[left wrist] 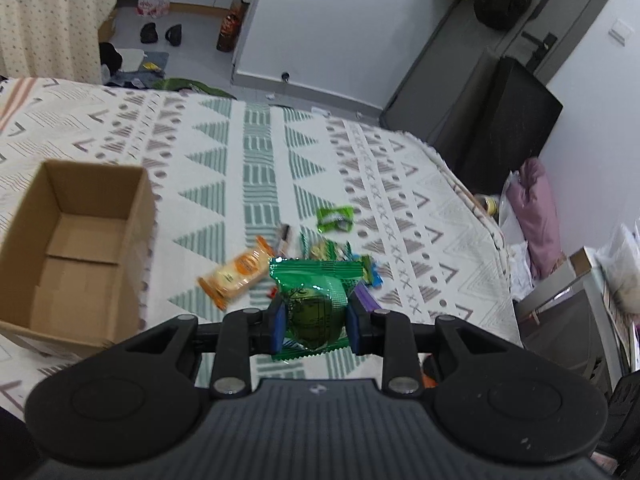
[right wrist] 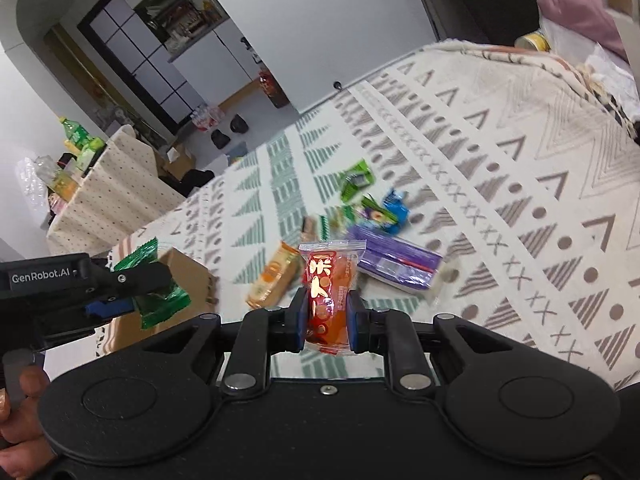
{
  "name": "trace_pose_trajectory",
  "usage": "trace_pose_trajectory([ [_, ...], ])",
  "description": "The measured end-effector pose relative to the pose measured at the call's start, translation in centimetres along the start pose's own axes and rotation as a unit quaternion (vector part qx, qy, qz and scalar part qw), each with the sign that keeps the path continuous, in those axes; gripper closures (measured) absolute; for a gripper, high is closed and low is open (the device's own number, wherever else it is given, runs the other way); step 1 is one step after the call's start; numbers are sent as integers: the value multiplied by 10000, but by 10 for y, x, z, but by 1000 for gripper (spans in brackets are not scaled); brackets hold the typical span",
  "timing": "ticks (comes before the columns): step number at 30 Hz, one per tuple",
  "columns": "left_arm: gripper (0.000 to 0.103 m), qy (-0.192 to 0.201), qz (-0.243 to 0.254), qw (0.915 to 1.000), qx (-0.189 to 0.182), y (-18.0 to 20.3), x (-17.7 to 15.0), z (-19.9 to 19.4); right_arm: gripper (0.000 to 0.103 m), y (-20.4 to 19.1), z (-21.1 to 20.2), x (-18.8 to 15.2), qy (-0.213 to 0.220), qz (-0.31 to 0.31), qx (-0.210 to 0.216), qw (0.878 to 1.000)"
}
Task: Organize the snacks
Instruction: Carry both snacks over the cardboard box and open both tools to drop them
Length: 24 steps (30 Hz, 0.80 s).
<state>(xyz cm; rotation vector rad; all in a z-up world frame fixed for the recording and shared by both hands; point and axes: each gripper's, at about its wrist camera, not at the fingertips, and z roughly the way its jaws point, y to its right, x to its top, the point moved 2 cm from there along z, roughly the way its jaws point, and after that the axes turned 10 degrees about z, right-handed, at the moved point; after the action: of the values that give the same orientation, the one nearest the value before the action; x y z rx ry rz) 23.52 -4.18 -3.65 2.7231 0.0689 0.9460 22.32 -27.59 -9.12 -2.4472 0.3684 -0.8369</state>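
Beside the cardboard box (left wrist: 76,248): we take this open carton on the patterned surface (left wrist: 256,152) as our landmark; it looks empty.
Left gripper (left wrist: 316,322): our jaws are closed on the green packet (left wrist: 312,304), raised off the surface, just right of the box.
Right gripper (right wrist: 327,320): our jaws clamp the red packet (right wrist: 330,292), its long axis running away from us, farther right of the box.
Key relation: the box opening lies left of both jaws; our left hand is nearer, so we judge it should drop first.
Remaining snacks: the orange packet (left wrist: 236,276) lies nearest the box, the purple packet (right wrist: 394,260) and the small green packet (left wrist: 335,219) beyond it.
Hard to tell: the pile behind the green packet is partly hidden and blurred; the box's near wall is cut off by our gripper body.
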Motion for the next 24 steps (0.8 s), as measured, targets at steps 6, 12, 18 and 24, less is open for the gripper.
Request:
trace_pose_trajectory([
  [6,74,114,-195,9997,79,-32,16,-24,84,-25,-8,5,115,-133,38,9998],
  [12,74,359,-277,9989,149,-61,32,-50,84,-46,-15,10,205,-302,18,9993],
  [18,74,450,-389,9980,191,-87,36,-60,84,-62,-19,14,305,-435,21,9986],
  [24,74,468,-527,9973,194,-110,36,-63,84,-84,-11,18,280,-622,67,9976],
])
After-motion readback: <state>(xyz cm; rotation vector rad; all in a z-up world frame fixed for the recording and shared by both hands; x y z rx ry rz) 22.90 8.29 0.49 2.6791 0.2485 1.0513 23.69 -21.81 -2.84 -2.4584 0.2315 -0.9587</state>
